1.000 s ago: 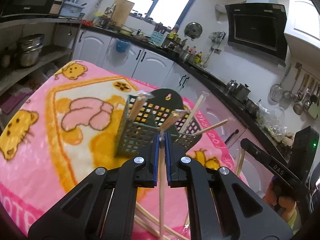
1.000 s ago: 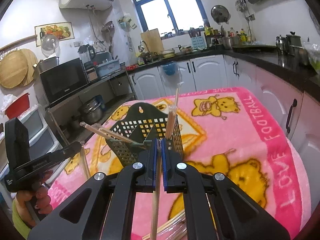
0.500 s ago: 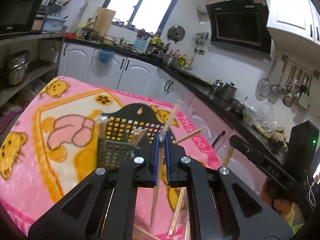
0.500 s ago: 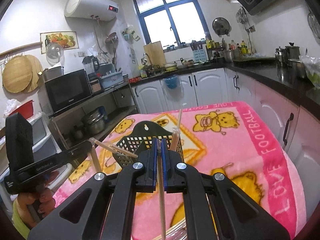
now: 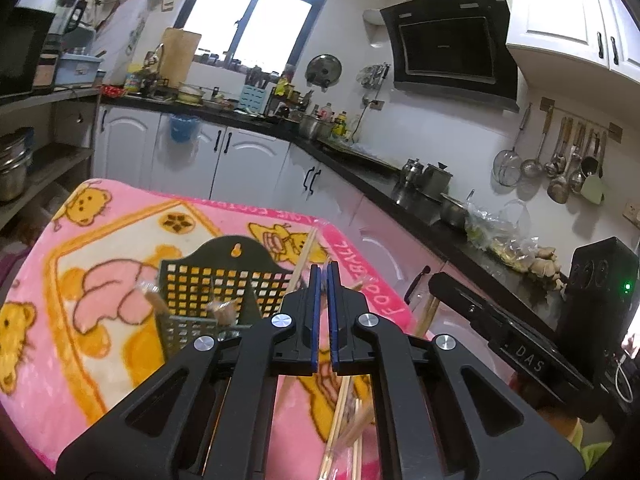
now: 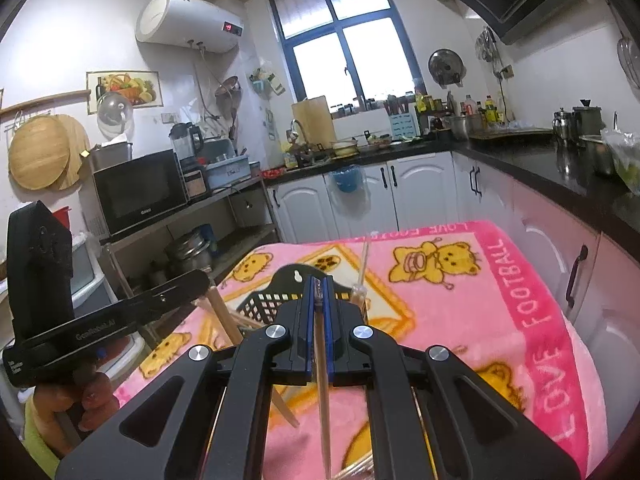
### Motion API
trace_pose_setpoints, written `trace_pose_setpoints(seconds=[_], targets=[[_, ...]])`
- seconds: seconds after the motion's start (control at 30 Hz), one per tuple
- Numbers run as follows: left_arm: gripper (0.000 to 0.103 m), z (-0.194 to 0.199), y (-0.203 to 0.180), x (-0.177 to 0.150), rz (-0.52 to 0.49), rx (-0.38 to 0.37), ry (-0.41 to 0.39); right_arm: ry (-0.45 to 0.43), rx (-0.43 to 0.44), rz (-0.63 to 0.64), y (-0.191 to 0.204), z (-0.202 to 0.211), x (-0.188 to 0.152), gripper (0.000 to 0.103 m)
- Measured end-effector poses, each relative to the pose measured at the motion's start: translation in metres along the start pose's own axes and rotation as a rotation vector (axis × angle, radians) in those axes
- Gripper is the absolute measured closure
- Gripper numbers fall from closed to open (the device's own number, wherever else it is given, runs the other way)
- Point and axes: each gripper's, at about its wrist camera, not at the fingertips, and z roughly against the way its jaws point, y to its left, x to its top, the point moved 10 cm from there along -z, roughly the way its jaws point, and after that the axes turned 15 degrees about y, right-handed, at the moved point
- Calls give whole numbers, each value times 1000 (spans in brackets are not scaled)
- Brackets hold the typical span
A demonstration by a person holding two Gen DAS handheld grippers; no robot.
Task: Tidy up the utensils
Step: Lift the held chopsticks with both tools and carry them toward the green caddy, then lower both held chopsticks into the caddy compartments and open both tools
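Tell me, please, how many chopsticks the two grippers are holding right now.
2. One chopstick is pinched in the right gripper; the other slants down from the left gripper, seen in the right wrist view. More stand unheld in the basket.

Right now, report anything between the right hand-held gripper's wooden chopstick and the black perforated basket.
Nothing lies directly between the wooden chopstick and the black perforated basket. The left hand-held gripper's second chopstick slants across its left front.
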Motion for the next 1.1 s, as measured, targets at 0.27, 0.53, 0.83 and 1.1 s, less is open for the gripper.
trace_pose_setpoints(seconds=[0.27,0.53,0.83,1.1], targets=[[102,0,-12,19,-32,-24,-21,-30,6,1,1,3,17,98],[102,11,-24,48,-70,-39,-65,-69,8,5,3,9,38,98],[102,28,-22,84,-85,-17,-142,-117,25,9,15,9,65,98],[102,35,-7,108,-66,3,-184,-190,32,20,26,12,99,98]])
